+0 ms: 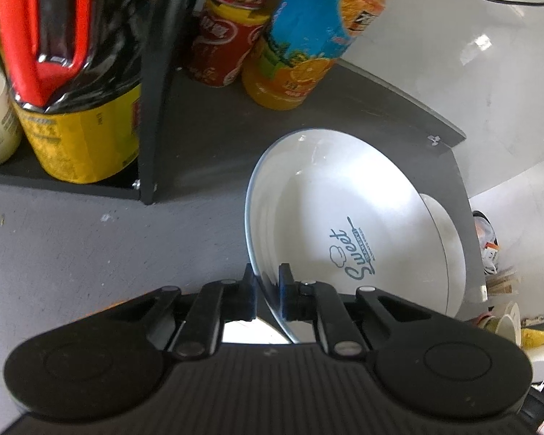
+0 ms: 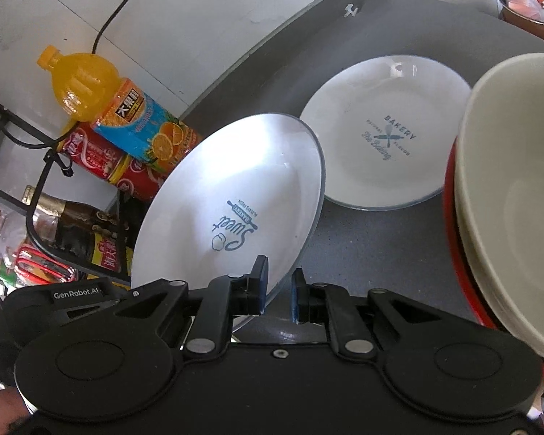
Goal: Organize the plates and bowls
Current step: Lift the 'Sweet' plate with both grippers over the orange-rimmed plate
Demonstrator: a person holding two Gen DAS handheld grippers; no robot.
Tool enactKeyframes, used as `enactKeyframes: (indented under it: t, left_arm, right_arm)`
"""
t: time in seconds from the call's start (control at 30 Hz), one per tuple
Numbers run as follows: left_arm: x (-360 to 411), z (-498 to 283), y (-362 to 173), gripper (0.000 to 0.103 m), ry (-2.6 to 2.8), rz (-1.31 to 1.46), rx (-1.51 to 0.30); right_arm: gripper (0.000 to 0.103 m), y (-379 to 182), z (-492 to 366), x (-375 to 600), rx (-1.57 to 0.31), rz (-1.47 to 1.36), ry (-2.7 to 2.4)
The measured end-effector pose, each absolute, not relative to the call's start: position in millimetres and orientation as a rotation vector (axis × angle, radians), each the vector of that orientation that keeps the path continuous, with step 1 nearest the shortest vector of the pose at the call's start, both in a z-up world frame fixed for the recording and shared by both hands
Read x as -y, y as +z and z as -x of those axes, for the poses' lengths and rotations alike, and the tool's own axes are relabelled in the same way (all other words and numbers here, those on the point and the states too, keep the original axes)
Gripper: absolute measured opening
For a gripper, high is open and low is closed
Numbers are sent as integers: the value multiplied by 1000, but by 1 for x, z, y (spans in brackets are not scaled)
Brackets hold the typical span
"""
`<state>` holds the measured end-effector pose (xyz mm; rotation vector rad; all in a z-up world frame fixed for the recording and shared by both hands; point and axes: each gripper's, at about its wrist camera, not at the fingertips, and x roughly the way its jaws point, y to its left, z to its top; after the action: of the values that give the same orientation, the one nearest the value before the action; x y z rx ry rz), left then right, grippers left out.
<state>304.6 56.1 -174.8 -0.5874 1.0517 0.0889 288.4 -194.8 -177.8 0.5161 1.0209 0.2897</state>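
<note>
A white plate printed "Sweet" (image 1: 344,217) is tilted above the dark grey table, and both grippers grip its rim from opposite sides. My left gripper (image 1: 268,291) is shut on its near edge. My right gripper (image 2: 279,290) is shut on the same plate (image 2: 235,199). A second white plate printed "Bakery" (image 2: 384,134) lies flat on the table beyond it; in the left wrist view only its edge (image 1: 449,239) shows behind the held plate. A cream bowl (image 2: 507,188) sits in a red bowl (image 2: 453,239) at the right.
A black wire rack (image 1: 152,108) at the left holds a soy sauce bottle (image 1: 76,72). Red cans (image 2: 101,159) and an orange juice bottle (image 2: 119,108) stand by the wall. The grey table (image 2: 362,239) ends at a curved glass edge (image 2: 272,32). A bin of rubbish (image 2: 533,0) stands beyond.
</note>
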Motion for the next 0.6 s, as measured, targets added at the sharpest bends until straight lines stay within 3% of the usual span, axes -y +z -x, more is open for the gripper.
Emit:
enactKeyframes:
  t: [0.6]
  left_arm:
    - [-50,-249,-145,8,172,584,-987]
  right_arm:
    - [12,-168,-254,194,-1039,-456,467]
